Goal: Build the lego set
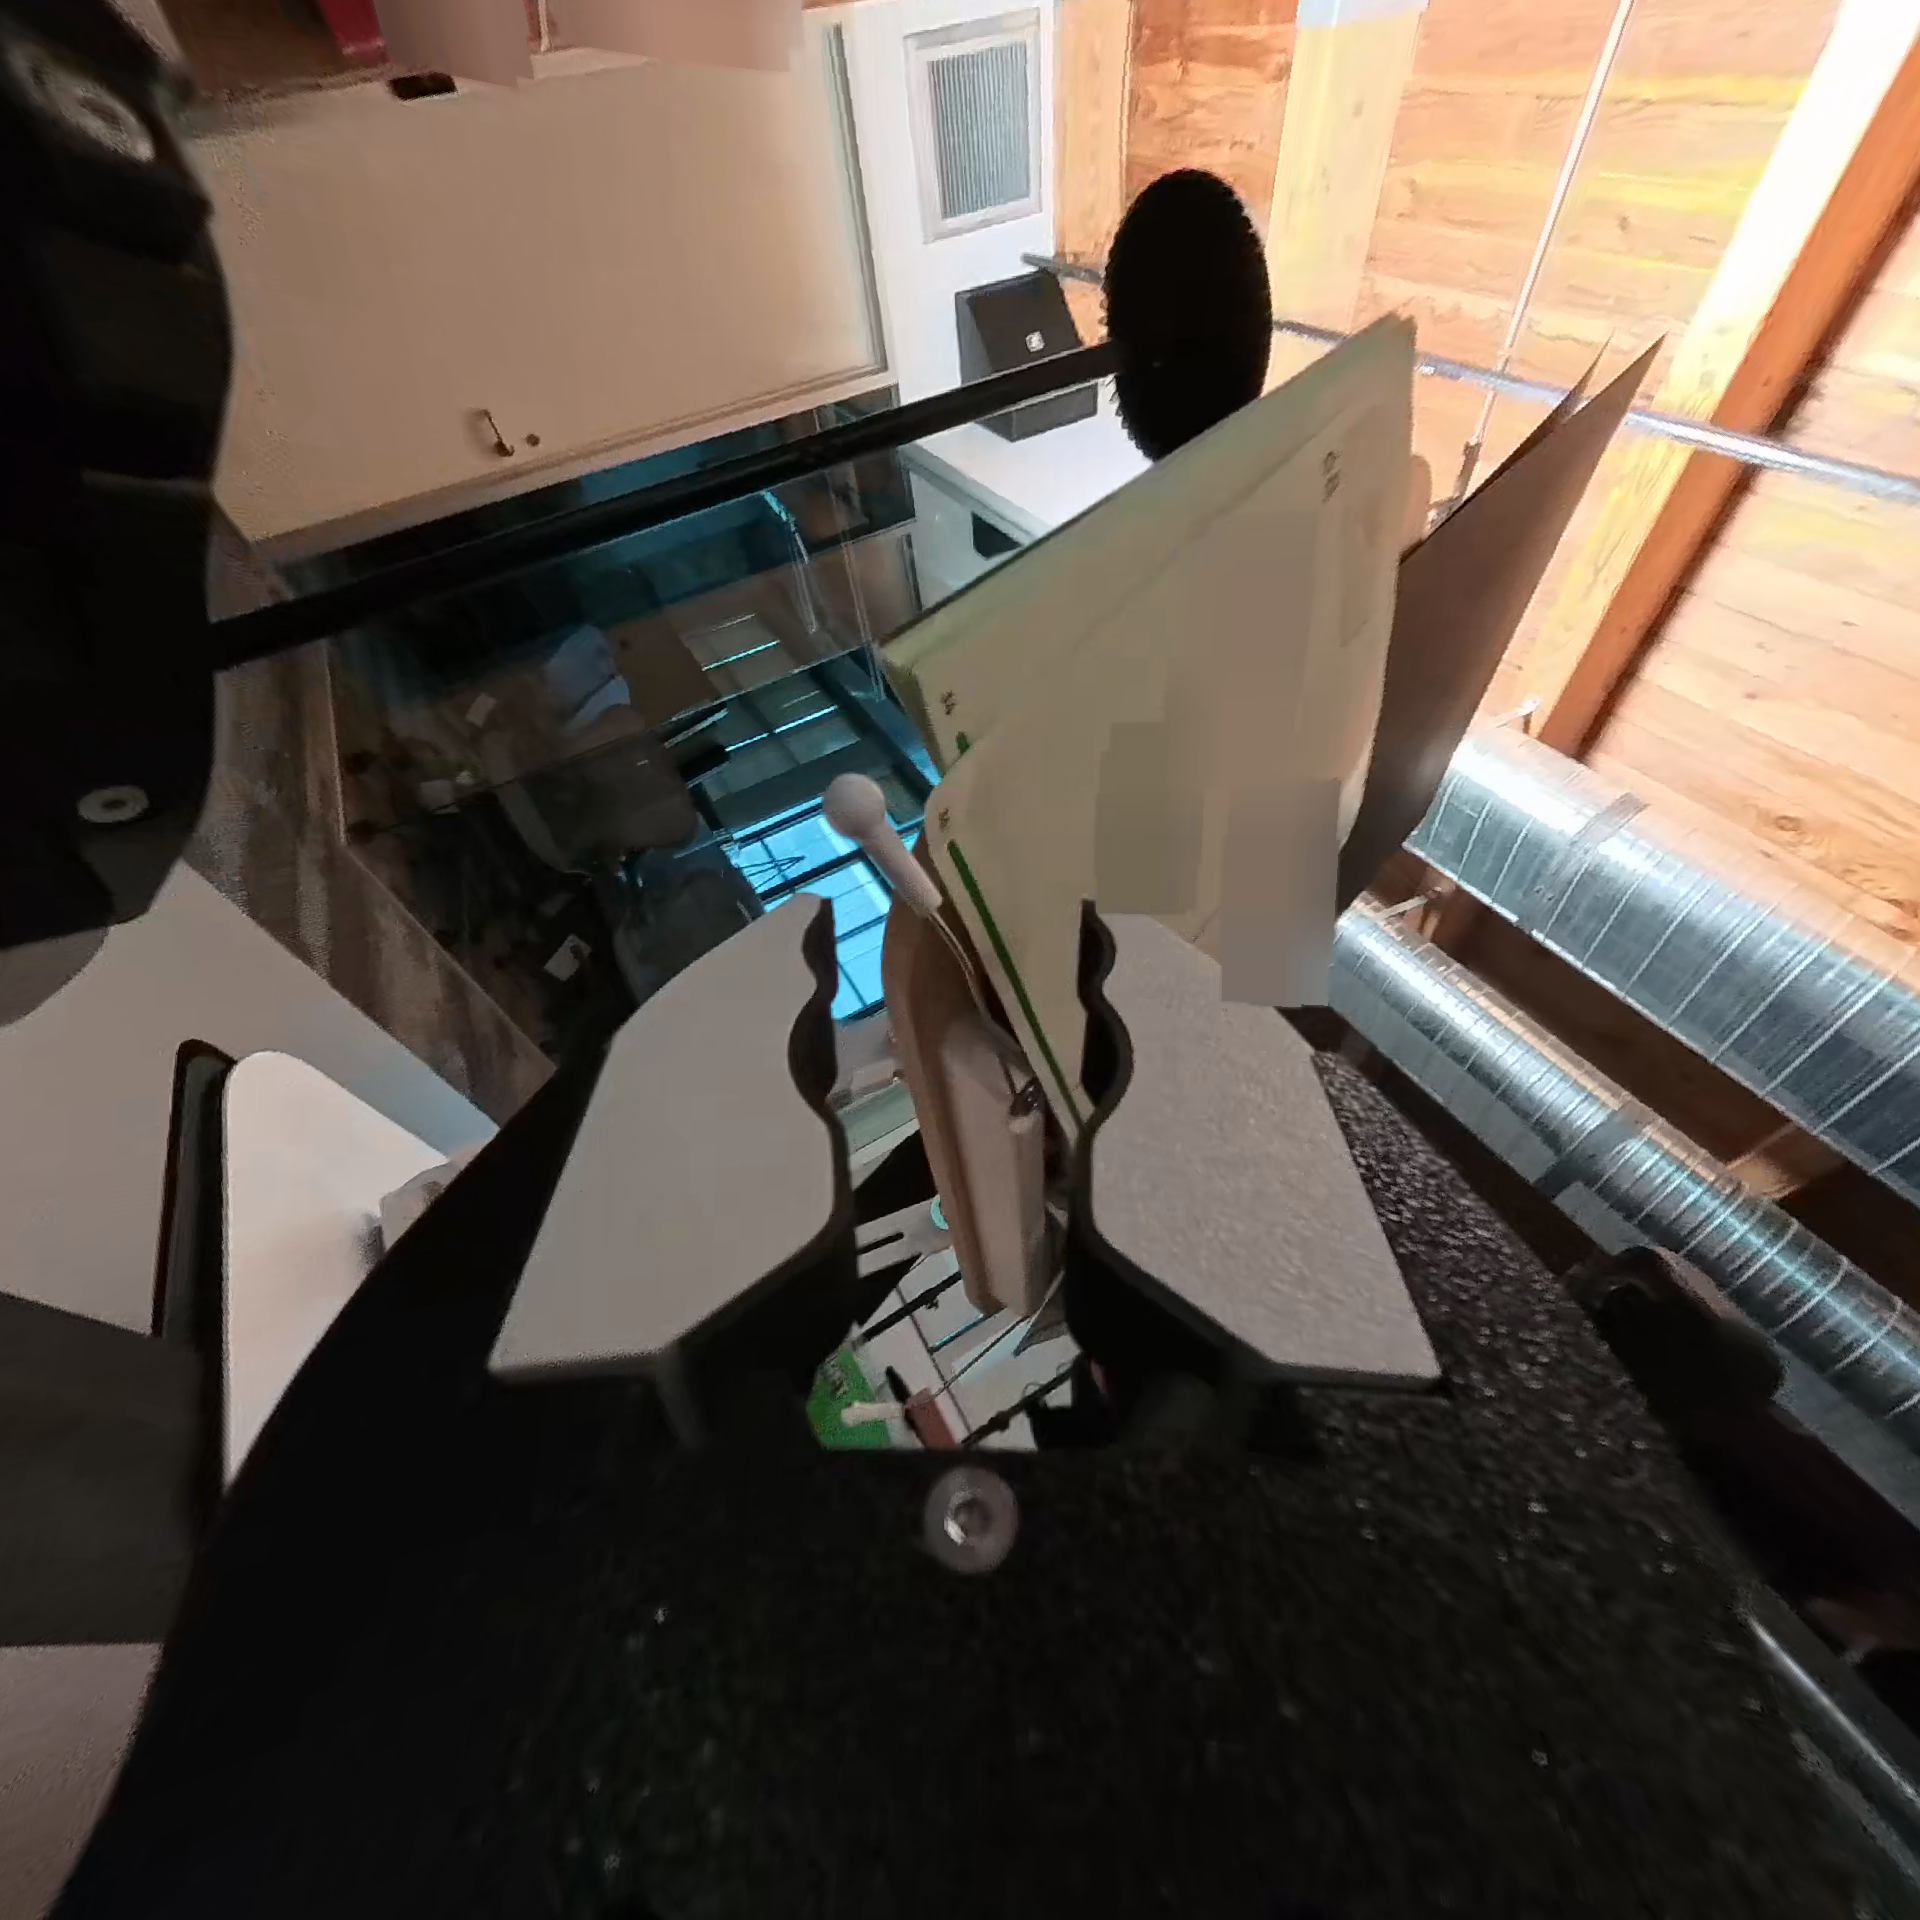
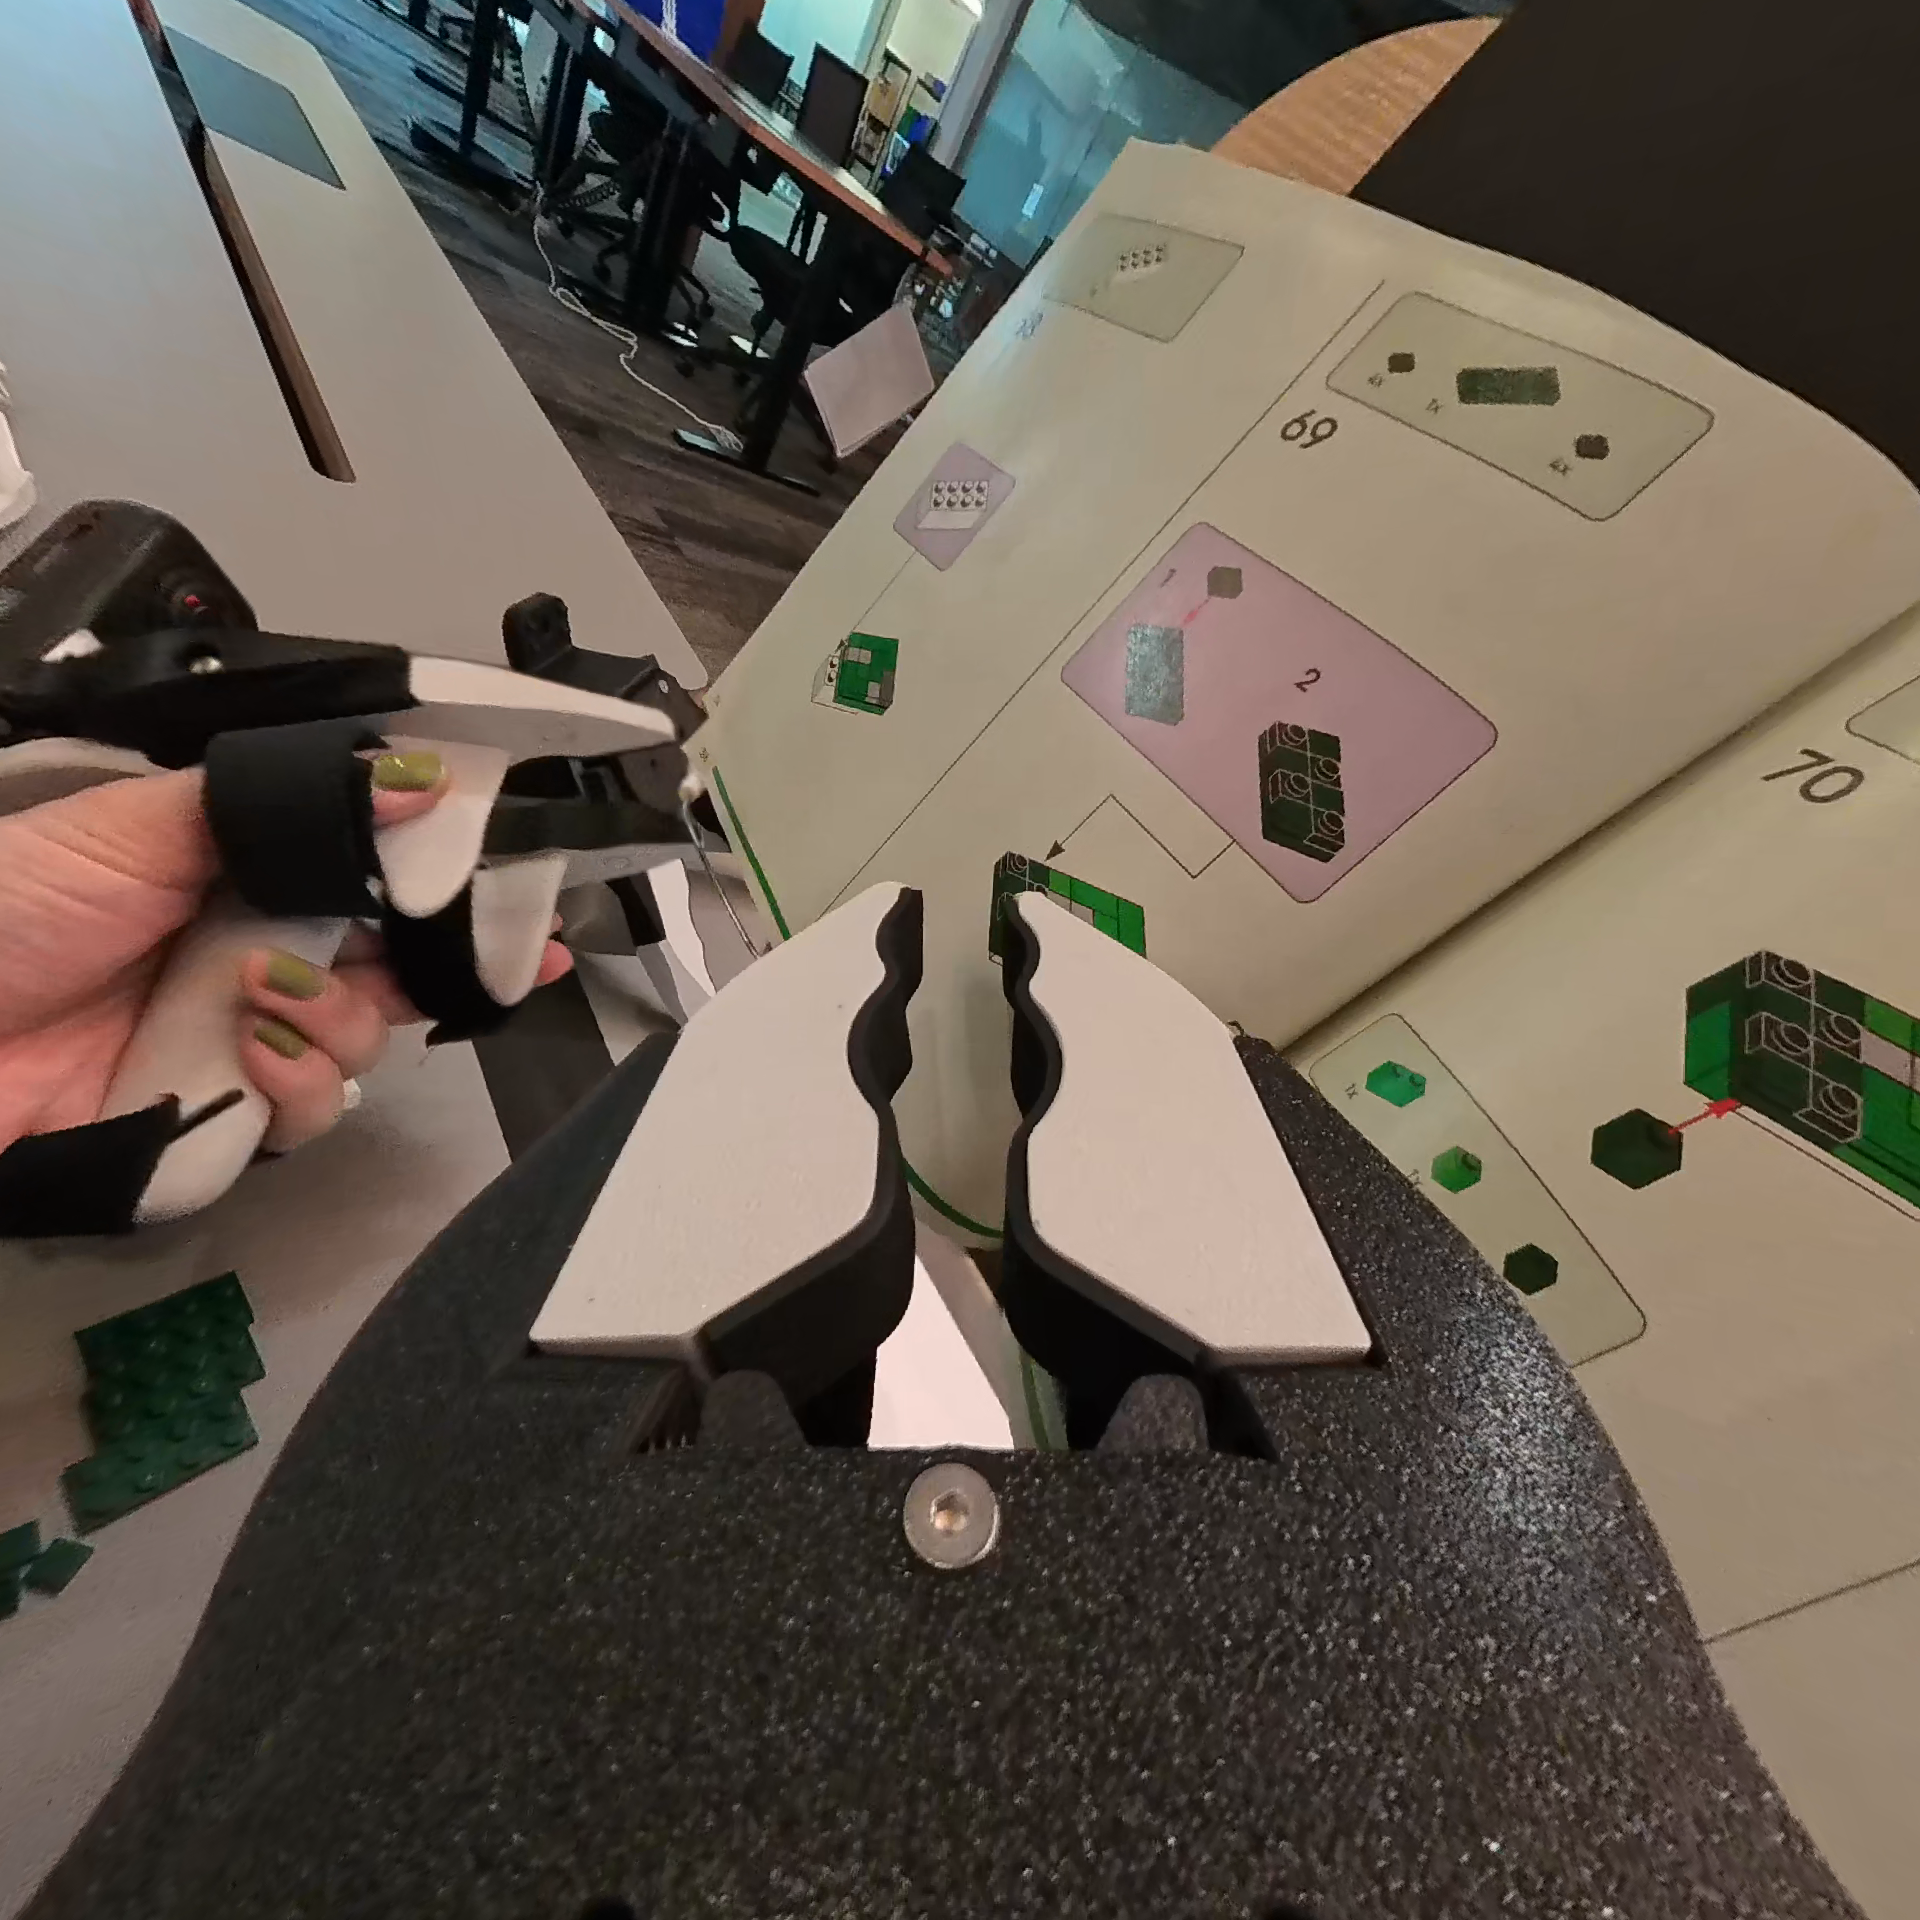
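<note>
The open instruction booklet (image 2: 1351,499) is held up from the white table, its pages showing green brick build steps. My right gripper (image 2: 961,914) is at the raised page's lower edge. Its jaws stand a little apart, with the page edge between pads that do not press on it. My left gripper (image 1: 956,925) points upward with its jaws wide open. The booklet's page edge (image 1: 1195,675) leans on its right finger (image 1: 1226,1091), and the left pad stands clear. It also shows in the right wrist view (image 2: 675,779), held in a hand at the page's left edge.
Green Lego plates (image 2: 166,1392) lie on the white table (image 2: 104,312) at lower left, with small green pieces (image 2: 42,1564) beside them. A white round-tipped stick (image 1: 857,810) and a tan flat piece (image 1: 977,1143) show between my left fingers. Office desks and chairs (image 2: 727,156) stand beyond. My right fingertips sit around 12 centimetres from my left ones.
</note>
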Demonstrator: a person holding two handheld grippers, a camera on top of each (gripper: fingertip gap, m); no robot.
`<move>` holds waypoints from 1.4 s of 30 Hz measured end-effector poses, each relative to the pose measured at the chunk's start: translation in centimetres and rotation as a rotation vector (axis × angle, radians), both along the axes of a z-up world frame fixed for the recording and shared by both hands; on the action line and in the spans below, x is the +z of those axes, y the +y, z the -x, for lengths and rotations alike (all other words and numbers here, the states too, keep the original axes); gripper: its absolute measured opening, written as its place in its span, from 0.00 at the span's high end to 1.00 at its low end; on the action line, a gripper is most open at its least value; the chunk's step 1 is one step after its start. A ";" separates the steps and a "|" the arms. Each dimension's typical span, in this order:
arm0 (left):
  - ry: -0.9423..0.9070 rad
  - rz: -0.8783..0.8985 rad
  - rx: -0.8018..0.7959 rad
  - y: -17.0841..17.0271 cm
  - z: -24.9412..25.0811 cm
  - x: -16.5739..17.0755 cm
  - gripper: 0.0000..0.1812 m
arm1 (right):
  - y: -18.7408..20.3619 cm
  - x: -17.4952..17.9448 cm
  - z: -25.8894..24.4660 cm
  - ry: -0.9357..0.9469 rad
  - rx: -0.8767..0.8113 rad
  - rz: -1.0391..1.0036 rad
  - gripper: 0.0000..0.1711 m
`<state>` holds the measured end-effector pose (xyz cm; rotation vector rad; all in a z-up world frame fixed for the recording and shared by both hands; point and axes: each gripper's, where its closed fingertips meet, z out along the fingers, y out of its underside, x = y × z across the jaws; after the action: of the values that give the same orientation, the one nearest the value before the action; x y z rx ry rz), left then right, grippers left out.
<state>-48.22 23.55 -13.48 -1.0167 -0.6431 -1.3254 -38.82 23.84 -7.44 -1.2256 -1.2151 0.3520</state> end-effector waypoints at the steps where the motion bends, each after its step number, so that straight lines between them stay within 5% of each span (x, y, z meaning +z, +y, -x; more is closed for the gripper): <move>1: 0.010 0.008 -0.002 0.1 -0.2 -0.1 0.77 | 0.0 0.0 0.0 0.002 0.000 0.003 0.92; 9: -0.017 -0.070 0.006 -0.2 -0.4 0.1 0.98 | 0.6 0.5 0.2 0.018 -0.017 0.024 0.92; 29: 0.278 -0.343 0.081 -3.0 -2.4 3.0 0.99 | 1.3 0.3 0.7 0.014 -0.078 0.002 0.94; 38: 0.284 -0.363 0.050 -3.2 -2.7 3.4 0.99 | -3.1 -0.9 4.0 -0.043 0.212 0.136 1.00; 42: 0.300 -0.371 0.032 -3.1 -2.7 3.6 0.99 | -2.1 -1.3 4.5 -0.066 0.156 0.164 1.00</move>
<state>-45.47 20.42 -9.91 -0.8708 -0.1765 -1.1784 -43.34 21.76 -8.70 -1.2936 -1.3640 0.5389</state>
